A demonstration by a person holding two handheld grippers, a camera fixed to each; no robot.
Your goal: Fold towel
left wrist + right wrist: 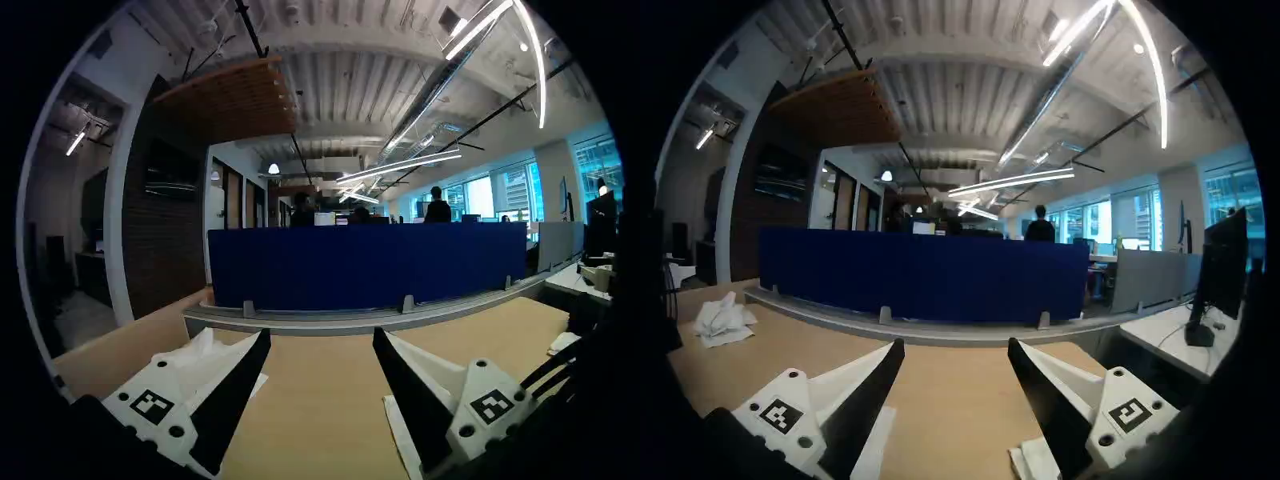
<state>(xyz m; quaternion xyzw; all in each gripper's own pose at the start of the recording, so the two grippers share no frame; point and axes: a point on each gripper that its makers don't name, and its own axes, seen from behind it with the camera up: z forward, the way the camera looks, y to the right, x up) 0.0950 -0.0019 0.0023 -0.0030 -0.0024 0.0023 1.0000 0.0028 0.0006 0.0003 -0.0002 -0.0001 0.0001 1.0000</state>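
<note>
Open and empty on left gripper (320, 331), right gripper (954, 341). Could close above towel (200, 340) at lower left, pinching air.

The pale wooden desk (952, 400) bears a crumpled white towel (722, 322) far left and flat white cloth (878, 448) at its near edge.

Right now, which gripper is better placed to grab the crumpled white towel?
Left, likely. The crumpled towel lies close beside the open left gripper; from the open right gripper it sits far off to one side.
</note>
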